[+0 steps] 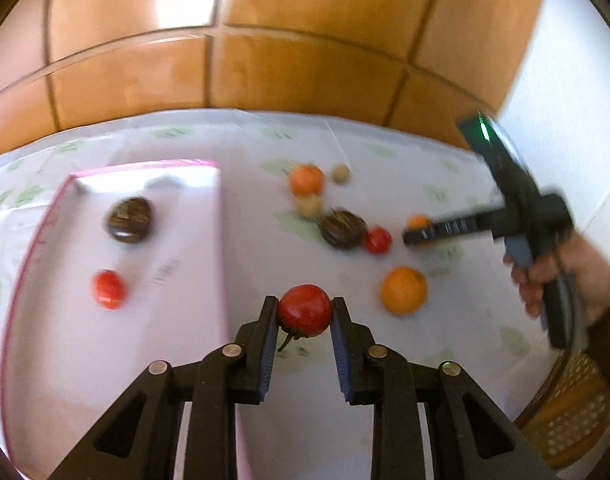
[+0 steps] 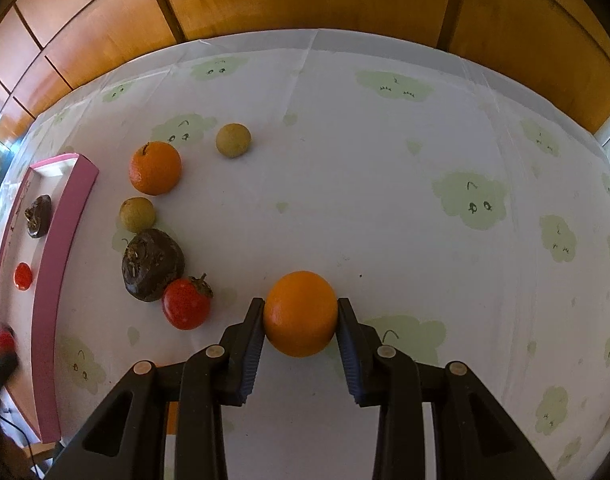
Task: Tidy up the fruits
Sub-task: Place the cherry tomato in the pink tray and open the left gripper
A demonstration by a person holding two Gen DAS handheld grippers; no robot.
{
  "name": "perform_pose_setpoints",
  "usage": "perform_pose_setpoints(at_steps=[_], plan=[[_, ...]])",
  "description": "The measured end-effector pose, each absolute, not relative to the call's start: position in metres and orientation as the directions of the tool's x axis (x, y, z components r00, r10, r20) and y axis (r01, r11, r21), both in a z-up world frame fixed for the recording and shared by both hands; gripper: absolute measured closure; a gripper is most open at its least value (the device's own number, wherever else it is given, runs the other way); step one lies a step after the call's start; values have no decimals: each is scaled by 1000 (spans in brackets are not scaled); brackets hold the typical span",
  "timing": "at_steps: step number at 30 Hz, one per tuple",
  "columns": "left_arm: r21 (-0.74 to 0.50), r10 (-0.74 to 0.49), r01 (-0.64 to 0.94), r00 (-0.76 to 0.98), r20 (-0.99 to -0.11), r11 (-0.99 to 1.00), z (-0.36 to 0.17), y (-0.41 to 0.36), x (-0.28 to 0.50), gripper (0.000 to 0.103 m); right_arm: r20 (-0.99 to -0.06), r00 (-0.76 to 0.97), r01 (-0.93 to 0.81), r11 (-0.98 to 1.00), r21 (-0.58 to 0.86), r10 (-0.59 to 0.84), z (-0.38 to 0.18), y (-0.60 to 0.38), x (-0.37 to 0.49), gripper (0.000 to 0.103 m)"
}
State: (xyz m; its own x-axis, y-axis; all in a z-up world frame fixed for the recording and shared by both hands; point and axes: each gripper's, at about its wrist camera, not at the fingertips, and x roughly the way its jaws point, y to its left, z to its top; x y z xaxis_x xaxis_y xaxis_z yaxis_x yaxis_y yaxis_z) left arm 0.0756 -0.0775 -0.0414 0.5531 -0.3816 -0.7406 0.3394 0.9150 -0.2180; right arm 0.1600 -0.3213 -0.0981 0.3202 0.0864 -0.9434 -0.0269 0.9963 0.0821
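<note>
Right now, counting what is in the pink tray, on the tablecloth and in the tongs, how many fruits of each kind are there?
Oranges: 3
Red tomatoes: 3
Dark brown fruits: 2
Small tan longans: 2
Total: 10

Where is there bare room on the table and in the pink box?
Free: the cloth right of the held orange, and the pink box between its brown fruit and tomato. Crowded: the fruit cluster beside the box.
</note>
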Motion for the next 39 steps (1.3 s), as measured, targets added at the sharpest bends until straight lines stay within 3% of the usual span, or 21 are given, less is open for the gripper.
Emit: perform_pose_setpoints(at_steps=[9, 11, 19, 26, 33, 39], plan=[[-217, -219, 77, 602, -768, 973, -34, 20, 139, 77, -938, 338, -37, 997, 65, 74, -93, -312, 157, 68], [-168, -157, 40, 607, -779, 985, -36, 35, 155, 77, -939, 336, -45, 997, 62, 74, -94, -311, 157, 68], [-83, -82, 25, 582, -809, 996, -57, 49, 188, 76, -946, 318, -58, 997, 45, 61, -100, -310, 162, 68], [-50, -17, -34, 627, -779, 998, -49, 53, 179, 57, -947, 316, -55, 998, 40, 55, -101, -305, 168, 68], [-28, 8, -40, 699, -715, 999, -24, 44, 121, 54, -942, 334, -61, 998, 23, 42, -99, -301, 165, 68], [22, 82, -93, 712, -698, 995, -22, 34, 80, 27, -939, 343, -58, 998, 5, 24, -97, -299, 161, 68]])
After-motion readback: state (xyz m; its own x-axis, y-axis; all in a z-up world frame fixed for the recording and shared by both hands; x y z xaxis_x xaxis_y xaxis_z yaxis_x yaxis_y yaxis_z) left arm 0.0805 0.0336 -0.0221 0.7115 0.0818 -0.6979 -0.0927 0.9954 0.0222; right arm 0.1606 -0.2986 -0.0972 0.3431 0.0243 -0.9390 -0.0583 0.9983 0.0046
